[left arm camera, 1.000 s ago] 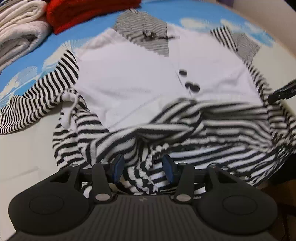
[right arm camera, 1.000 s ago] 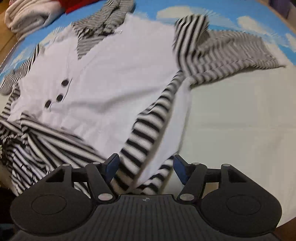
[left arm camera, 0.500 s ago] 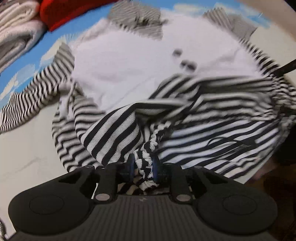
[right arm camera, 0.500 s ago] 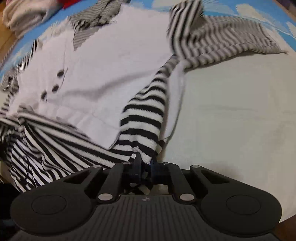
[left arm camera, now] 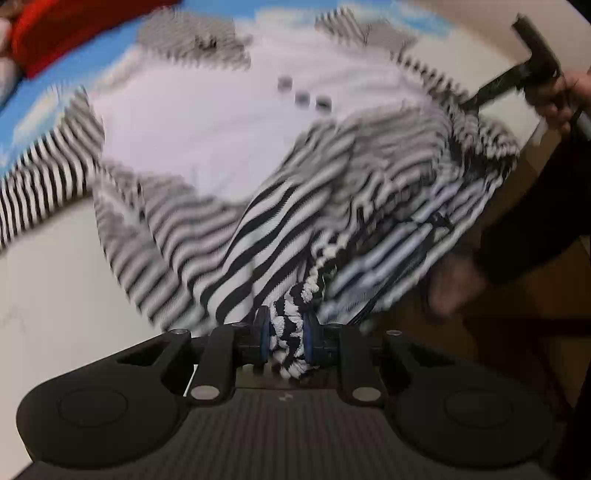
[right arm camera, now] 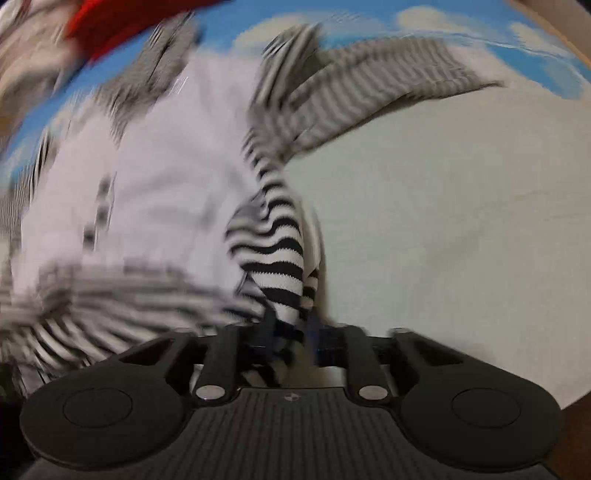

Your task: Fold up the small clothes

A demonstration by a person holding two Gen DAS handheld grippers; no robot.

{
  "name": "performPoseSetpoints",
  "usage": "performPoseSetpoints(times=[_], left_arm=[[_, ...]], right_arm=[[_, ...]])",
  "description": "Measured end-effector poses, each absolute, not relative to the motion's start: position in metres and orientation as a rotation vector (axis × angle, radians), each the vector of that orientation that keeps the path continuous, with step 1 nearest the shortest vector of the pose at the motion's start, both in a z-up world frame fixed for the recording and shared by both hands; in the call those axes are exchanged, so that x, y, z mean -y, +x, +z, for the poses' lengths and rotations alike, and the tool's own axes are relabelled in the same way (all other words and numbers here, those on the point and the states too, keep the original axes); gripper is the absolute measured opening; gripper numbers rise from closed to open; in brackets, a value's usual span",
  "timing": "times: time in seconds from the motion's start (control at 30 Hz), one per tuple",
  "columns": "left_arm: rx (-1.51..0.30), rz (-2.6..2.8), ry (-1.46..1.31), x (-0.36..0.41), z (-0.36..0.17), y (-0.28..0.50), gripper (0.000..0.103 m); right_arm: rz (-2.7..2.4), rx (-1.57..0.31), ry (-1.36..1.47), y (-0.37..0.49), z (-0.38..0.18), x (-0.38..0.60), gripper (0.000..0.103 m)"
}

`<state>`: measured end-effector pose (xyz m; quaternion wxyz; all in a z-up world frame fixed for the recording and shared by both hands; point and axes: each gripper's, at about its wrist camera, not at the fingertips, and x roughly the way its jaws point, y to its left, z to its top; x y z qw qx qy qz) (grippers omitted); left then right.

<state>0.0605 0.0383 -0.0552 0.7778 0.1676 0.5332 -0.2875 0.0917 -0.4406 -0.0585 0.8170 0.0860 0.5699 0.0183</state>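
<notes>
Your left gripper (left arm camera: 283,334) is pinched tight on a bunched wad of the striped hem of the small black-and-white top (left arm camera: 221,125), which lies spread face-up on the cream sheet (left arm camera: 48,266), three dark buttons (left arm camera: 303,96) showing on its white front and the near hem pulled up off the surface toward both tools. Your right gripper (right arm camera: 291,338) has the striped side edge between its jaws, which are opening; the frame is too blurred there to tell whether the pads press the cloth. A red garment (left arm camera: 66,33) sits at the far left, well apart from the top.
</notes>
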Motion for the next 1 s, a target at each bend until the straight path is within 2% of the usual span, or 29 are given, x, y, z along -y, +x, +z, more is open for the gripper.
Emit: performPoseSetpoints(times=[0.03, 0.17, 0.23, 0.27, 0.4, 0.47, 0.53, 0.57, 0.67, 0.73, 0.77, 0.8, 0.83, 0.87, 0.9, 1.0], left_arm=[[-1.171, -0.644, 0.386, -0.038, -0.058, 0.058, 0.019], [-1.156, -0.716, 0.396, -0.034, -0.051, 0.047, 0.025], [-1.102, -0.714, 0.281, -0.039, -0.034, 0.053, 0.042], [-1.069, -0.695, 0.213, -0.045, -0.025, 0.060, 0.046], [-1.022, -0.622, 0.034, -0.050, -0.006, 0.087, 0.048], [-1.048, -0.581, 0.050, -0.040, -0.008, 0.097, 0.048], [-1.085, -0.572, 0.115, -0.024, -0.015, 0.102, 0.061], [-1.095, -0.577, 0.151, -0.019, -0.020, 0.101, 0.063], [-1.120, -0.610, 0.270, 0.001, -0.034, 0.095, 0.065], [-1.140, -0.617, 0.330, 0.008, -0.046, 0.095, 0.065], [-1.150, -0.623, 0.353, 0.011, -0.051, 0.094, 0.064], [-1.155, -0.631, 0.374, 0.012, -0.057, 0.090, 0.057], [-1.166, -0.647, 0.396, 0.013, -0.059, 0.088, 0.035], [-1.186, -0.656, 0.417, 0.011, -0.066, 0.083, 0.024], [-1.201, -0.654, 0.437, 0.010, -0.069, 0.081, 0.018], [-1.207, -0.636, 0.510, 0.003, -0.074, 0.074, 0.018]], right_arm=[[0.046, -1.218, 0.133, 0.090, -0.060, 0.433, 0.046], [0.049, -1.191, 0.078, 0.091, -0.054, 0.427, 0.048], [0.026, -1.116, 0.047, 0.087, -0.042, 0.425, 0.047], [0.036, -1.070, 0.029, 0.084, -0.035, 0.422, 0.047], [0.303, -0.945, -0.023, 0.060, -0.014, 0.390, 0.049], [0.453, -0.950, -0.112, 0.045, -0.018, 0.363, 0.052], [0.574, -0.966, -0.253, 0.027, -0.029, 0.337, 0.053], [0.615, -0.979, -0.318, 0.020, -0.036, 0.328, 0.053], [0.655, -1.018, -0.518, 0.001, -0.059, 0.308, 0.053], [0.645, -1.027, -0.572, -0.001, -0.066, 0.306, 0.047], [0.642, -1.022, -0.563, 0.000, -0.065, 0.309, 0.022], [0.645, -1.011, -0.540, 0.001, -0.061, 0.312, 0.015], [0.651, -1.005, -0.515, 0.002, -0.058, 0.315, 0.015], [0.663, -0.996, -0.491, 0.001, -0.053, 0.317, 0.013], [0.683, -0.996, -0.476, -0.002, -0.051, 0.322, 0.013], [0.719, -1.064, -0.456, 0.000, -0.051, 0.332, 0.012]])
